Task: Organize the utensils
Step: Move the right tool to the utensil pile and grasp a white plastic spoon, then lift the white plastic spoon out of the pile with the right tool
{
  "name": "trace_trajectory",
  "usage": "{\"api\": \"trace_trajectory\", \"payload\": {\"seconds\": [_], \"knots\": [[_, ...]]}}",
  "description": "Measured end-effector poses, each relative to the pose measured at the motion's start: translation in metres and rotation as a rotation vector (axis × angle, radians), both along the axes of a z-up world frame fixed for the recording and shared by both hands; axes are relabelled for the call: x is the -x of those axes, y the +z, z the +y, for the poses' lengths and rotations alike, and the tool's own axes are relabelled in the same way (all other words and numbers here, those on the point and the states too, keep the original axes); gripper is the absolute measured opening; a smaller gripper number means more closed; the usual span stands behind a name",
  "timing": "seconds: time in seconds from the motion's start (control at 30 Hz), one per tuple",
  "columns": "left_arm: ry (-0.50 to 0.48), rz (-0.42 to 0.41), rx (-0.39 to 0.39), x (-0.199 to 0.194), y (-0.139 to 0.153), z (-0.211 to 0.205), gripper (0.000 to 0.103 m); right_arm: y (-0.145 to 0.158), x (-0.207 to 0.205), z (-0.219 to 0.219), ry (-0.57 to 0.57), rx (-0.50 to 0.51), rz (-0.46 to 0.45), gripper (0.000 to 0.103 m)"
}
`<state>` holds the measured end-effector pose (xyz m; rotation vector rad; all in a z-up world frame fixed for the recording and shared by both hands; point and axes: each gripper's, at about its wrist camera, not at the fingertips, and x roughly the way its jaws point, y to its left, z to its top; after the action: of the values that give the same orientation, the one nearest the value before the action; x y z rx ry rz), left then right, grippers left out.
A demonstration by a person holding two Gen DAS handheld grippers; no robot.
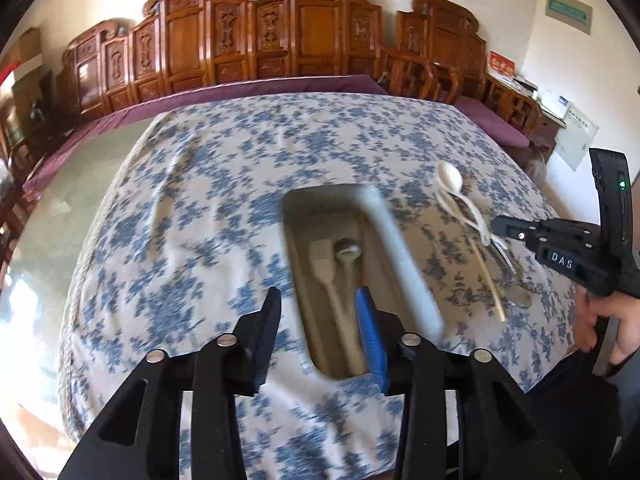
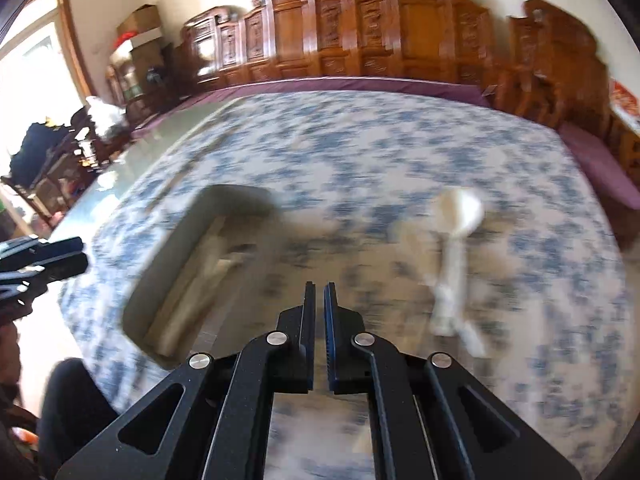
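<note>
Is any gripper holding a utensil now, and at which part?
No. The left gripper is open above the tray, holding nothing. The right gripper is nearly shut with nothing between its fingers.

Bright daylight enters from a window (image 2: 36,52) at far left, leaving glare on the bare table edge (image 1: 80,168), while strong fisheye bending curves the far carved screen (image 1: 256,36) and motion blur smears the floral tablecloth (image 2: 360,152) throughout the right wrist view.
</note>
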<state>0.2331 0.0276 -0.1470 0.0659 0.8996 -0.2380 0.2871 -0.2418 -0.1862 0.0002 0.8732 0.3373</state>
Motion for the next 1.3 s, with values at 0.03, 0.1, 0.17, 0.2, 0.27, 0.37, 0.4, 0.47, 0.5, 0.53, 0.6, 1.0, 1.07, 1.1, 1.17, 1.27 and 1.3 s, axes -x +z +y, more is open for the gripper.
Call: {"api": "trace_trajectory", "payload": {"seconds": [0.03,0.1,0.17,0.2,0.27,0.37,0.4,0.47,0.5,0.53,0.6,1.0,1.07,1.1,1.17,1.27,1.3], "knots": [[-0.009,-0.003,0.001,-0.001,0.0,-0.008,0.044,-0.001,0.001,-0.017,-0.024,0.007,-0.004,0.006],[-0.022,-0.006,0.008,-0.002,-0.001,-0.022,0.048,-0.006,0.002,-0.044,-0.065,0.01,-0.002,0.006],[-0.036,-0.002,0.021,-0.004,-0.004,-0.039,0.048,-0.01,0.003,-0.063,-0.091,0.01,0.001,0.008],[-0.044,0.004,0.029,-0.005,-0.008,-0.049,0.048,-0.012,0.003,-0.074,-0.105,0.004,0.002,0.013],[-0.055,0.013,0.038,-0.006,-0.012,-0.065,0.048,-0.015,0.001,-0.085,-0.118,-0.009,0.001,0.017],[-0.069,0.014,0.045,-0.007,-0.016,-0.082,0.048,-0.021,-0.007,-0.093,-0.116,-0.017,-0.009,0.019],[-0.072,0.015,0.046,-0.007,-0.018,-0.088,0.048,-0.023,-0.01,-0.093,-0.115,-0.019,-0.007,0.021],[-0.073,0.02,0.047,-0.009,-0.021,-0.094,0.048,-0.028,-0.02,-0.09,-0.104,-0.016,0.003,0.022],[-0.073,0.022,0.047,-0.009,-0.021,-0.096,0.048,-0.032,-0.027,-0.087,-0.093,-0.005,0.008,0.022],[-0.074,0.024,0.047,-0.01,-0.023,-0.099,0.048,-0.033,-0.03,-0.084,-0.084,0.004,0.01,0.022],[-0.074,0.025,0.045,-0.012,-0.025,-0.102,0.048,-0.039,-0.045,-0.076,-0.065,0.024,0.018,0.022],[-0.069,0.049,0.072,-0.018,-0.037,-0.106,0.048,-0.071,-0.111,-0.04,-0.041,0.167,0.107,0.022],[-0.072,0.048,0.068,-0.016,-0.038,-0.106,0.048,-0.071,-0.114,-0.04,-0.045,0.171,0.115,0.022],[-0.072,0.05,0.07,-0.016,-0.038,-0.106,0.048,-0.071,-0.115,-0.04,-0.048,0.175,0.12,0.017],[-0.07,0.055,0.077,-0.015,-0.039,-0.105,0.048,-0.071,-0.115,-0.04,-0.043,0.188,0.123,0.015],[-0.075,0.058,0.078,-0.013,-0.04,-0.106,0.048,-0.069,-0.112,-0.042,-0.04,0.193,0.133,0.013],[-0.077,0.058,0.077,-0.013,-0.04,-0.107,0.048,-0.066,-0.11,-0.043,-0.039,0.19,0.13,0.01]]}}
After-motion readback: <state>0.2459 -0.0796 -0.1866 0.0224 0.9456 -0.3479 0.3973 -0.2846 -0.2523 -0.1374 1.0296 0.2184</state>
